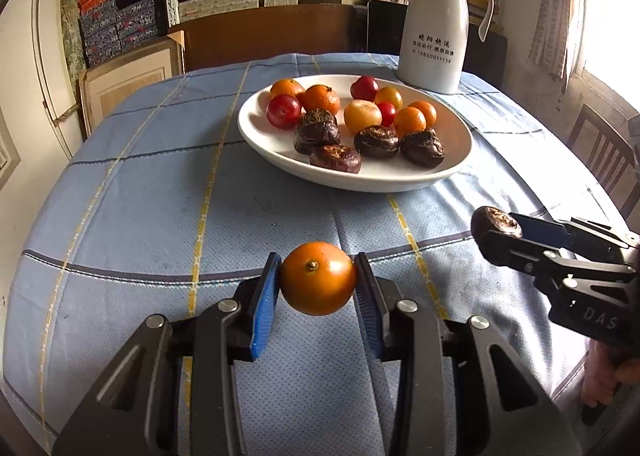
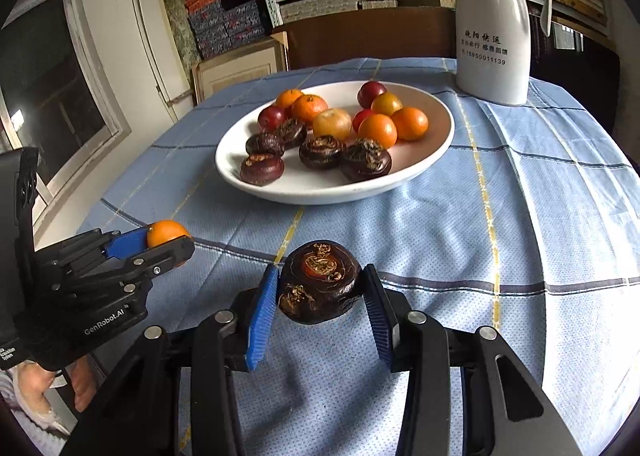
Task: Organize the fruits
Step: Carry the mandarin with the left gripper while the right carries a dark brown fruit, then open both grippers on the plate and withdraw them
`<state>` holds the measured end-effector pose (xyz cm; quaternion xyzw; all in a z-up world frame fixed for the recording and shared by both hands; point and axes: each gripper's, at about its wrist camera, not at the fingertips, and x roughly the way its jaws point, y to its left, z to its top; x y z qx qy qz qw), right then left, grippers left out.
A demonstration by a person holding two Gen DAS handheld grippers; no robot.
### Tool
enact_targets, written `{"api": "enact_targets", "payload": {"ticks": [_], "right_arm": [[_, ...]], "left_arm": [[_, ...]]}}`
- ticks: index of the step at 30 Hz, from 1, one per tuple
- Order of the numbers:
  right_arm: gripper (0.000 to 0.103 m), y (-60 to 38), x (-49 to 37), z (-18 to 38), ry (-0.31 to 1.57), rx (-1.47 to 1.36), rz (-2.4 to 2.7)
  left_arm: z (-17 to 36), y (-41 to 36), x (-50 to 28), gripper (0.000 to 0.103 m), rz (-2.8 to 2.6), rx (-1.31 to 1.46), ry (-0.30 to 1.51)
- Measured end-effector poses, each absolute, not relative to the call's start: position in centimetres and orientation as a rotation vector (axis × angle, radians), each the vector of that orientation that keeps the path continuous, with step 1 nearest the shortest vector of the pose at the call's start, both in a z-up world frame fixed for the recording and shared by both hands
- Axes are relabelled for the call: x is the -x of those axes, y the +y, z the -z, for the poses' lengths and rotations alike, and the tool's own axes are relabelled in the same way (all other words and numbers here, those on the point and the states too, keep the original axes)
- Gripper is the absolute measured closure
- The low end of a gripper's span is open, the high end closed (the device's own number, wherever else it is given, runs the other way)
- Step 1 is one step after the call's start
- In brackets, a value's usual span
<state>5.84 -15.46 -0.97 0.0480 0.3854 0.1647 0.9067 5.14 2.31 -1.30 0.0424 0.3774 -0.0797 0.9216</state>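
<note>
Left gripper [image 1: 316,280] clamps a small orange [image 1: 317,278] between its blue pads [image 1: 264,304], held up off the blue checked tablecloth [image 1: 140,215] near the table's near edge. Same orange shows in the right wrist view at far left, pinched at the fingertips. A hand is partly visible under that gripper.

Middle of the table: white bowl [image 1: 400,179] with the rest of the fruit. Left part holds two oranges and a red plum [image 1: 283,111]; dark water chestnuts [image 1: 376,141] sit along the near rim; a pale yellow fruit [image 1: 362,116], more oranges and small red and yellow fruits lie toward the right and back.

Right gripper [image 2: 320,284] holds a water chestnut [image 2: 319,281], pads pressed on both sides, lifted above the cloth in front of the bowl. Not yet in the bowl.

White thermos jug [image 1: 436,27] stands at the far right edge, behind the bowl, apart from it.
</note>
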Motion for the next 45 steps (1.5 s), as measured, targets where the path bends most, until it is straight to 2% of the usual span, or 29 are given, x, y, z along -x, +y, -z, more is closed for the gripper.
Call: {"api": "enact_targets", "payload": {"ticks": [7, 15, 22, 31, 33, 35, 37, 41, 45], "right_arm": [[0.060, -17.2, -6.2, -1.5, 0.717, -0.162, -0.300], [0.060, -18.0, -11.6, -7.2, 0.618, -0.214, -0.261], [0.060, -16.9, -15.3, -4.2, 0.642, -0.237, -0.231], [0.059, -15.6, -15.9, -2.8, 0.669, -0.180, -0.206], [0.059, -15.4, -16.0, -2.7, 0.663, -0.168, -0.198], [0.052, -15.4, -15.8, -2.6, 0.644, -0.155, -0.187], [0.048, -15.5, -15.7, -2.6, 0.630, -0.154, -0.173], [0.048, -16.0, -15.6, -2.7, 0.624, -0.170, -0.178], [0.047, -16.1, -15.3, -2.8, 0.620, -0.173, -0.179]], "left_arm": [[-1.4, 1.8, -6.3, 0.066, 0.134, -0.120, 0.696], [-5.6, 0.8, -12.4, 0.066, 0.112, -0.075, 0.626], [-3.4, 0.1, -16.2, 0.066, 0.095, -0.038, 0.649], [-1.5, -0.2, -17.2, 0.066, 0.089, -0.067, 0.668], [-1.5, -0.3, -17.1, 0.054, 0.080, -0.077, 0.658], [-1.5, -0.4, -17.1, 0.042, 0.078, -0.079, 0.652], [-1.4, -0.4, -16.9, 0.040, 0.075, -0.084, 0.645], [-1.5, -0.4, -16.7, 0.031, 0.066, -0.087, 0.636], [-1.7, -0.5, -16.2, 0.028, 0.054, -0.103, 0.619]]}}
